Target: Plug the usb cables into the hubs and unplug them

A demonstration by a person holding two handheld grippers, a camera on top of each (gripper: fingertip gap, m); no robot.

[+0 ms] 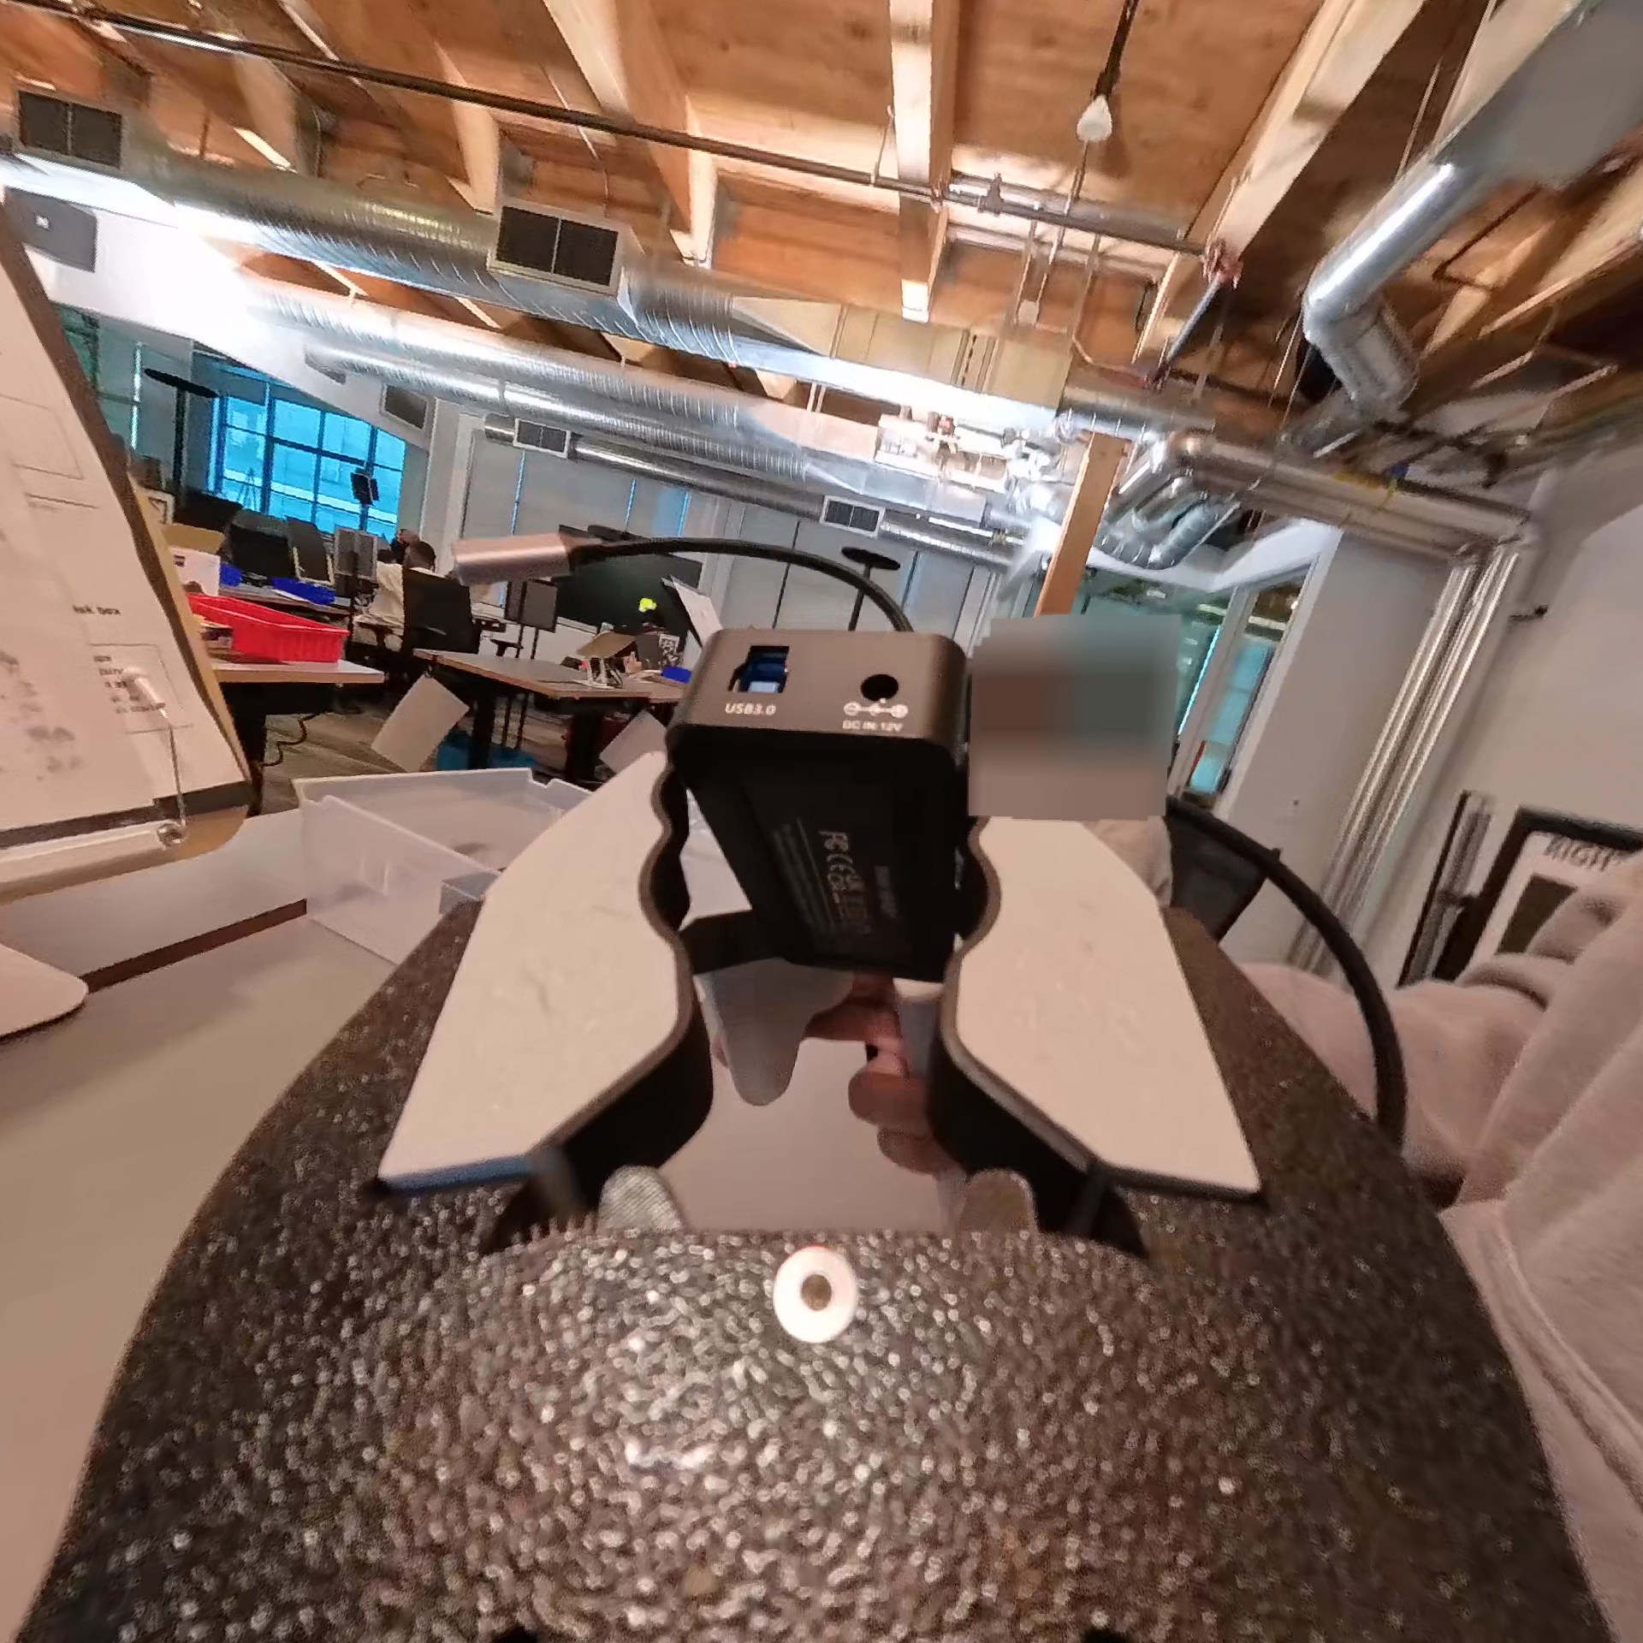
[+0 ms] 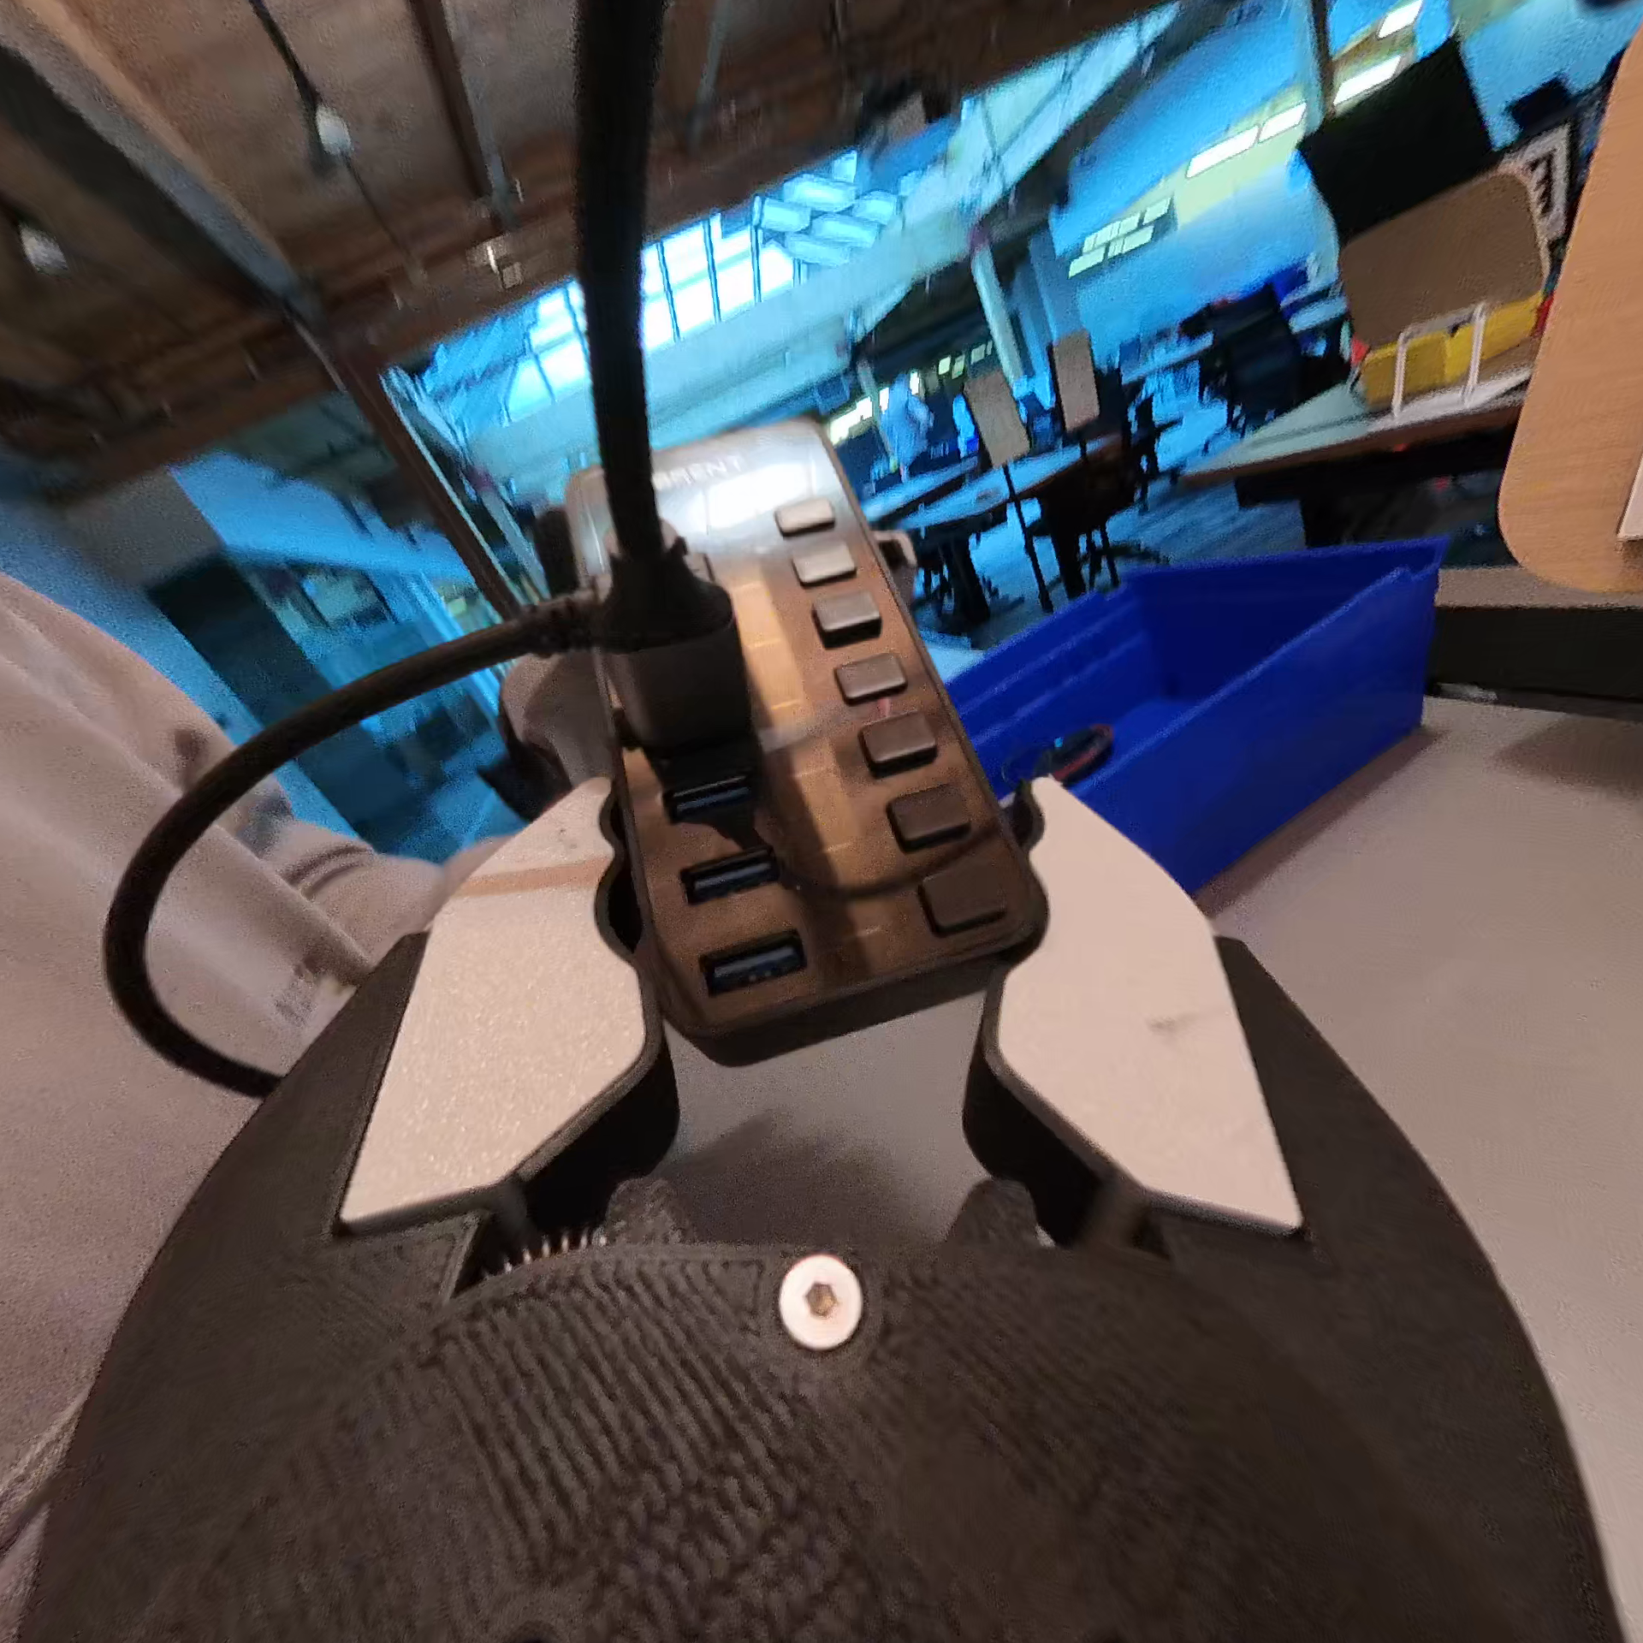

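Between the left gripper (image 1: 813,876) fingers (image 1: 569,987): black USB hub (image 1: 836,800), clamped at its lower body, held tilted, well above the grey table (image 1: 133,1111). End face turned to the camera, showing one blue port (image 1: 760,669) and a round power socket (image 1: 880,692), both unoccupied. Underside with printed label facing down toward the gripper. Black cable (image 1: 1360,969) looping from behind the hub round the right side; silver-grey USB plug (image 1: 511,558) hanging free in the air up-left of the hub, not inserted. Clear plastic tray (image 1: 400,845) on the table just left of the fingers, a white board (image 1: 98,667) beyond it. Open air above and around the hub's top end.

In the right wrist view, same kind of hub (image 2: 827,800), button side up, pinched at its near end by the right gripper (image 2: 818,898), both fingers (image 2: 1111,996) pressing the long edges. Column of square buttons (image 2: 871,680) along the right edge, column of blue ports (image 2: 729,880) along the left. Three near ports open; dark plug (image 2: 676,676) seated in the port above them, thick cable (image 2: 613,267) rising straight out of frame. Thinner black cable (image 2: 231,818) arcing off the left side past a pale sleeve (image 2: 89,845). Blue bin (image 2: 1245,693) on the table (image 2: 1467,1022) right of the hub, apart from it. Far end of hub slightly blurred.
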